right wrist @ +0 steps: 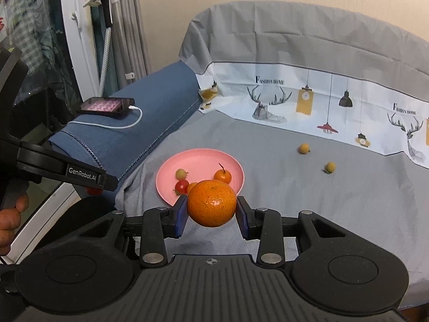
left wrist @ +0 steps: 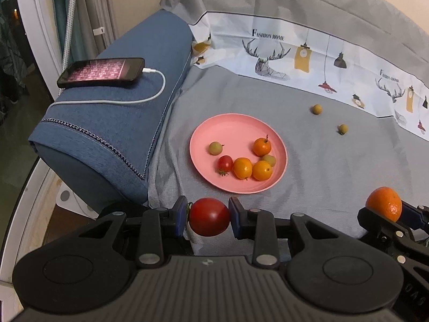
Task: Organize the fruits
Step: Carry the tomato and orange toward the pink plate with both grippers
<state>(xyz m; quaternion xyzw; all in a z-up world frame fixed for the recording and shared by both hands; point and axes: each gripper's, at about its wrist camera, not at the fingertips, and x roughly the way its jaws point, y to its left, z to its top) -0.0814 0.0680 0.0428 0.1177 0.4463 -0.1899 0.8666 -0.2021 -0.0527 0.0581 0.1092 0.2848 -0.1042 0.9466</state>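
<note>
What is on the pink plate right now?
The pink plate holds three small oranges, one cherry tomato and two greenish fruits. The right view's held orange hides some.

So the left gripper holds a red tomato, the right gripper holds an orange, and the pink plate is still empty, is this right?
Not quite: the pink plate is not empty. The left wrist view shows six small fruits on it. The rest holds: the left gripper holds the red tomato, and the right gripper holds the orange.
</note>
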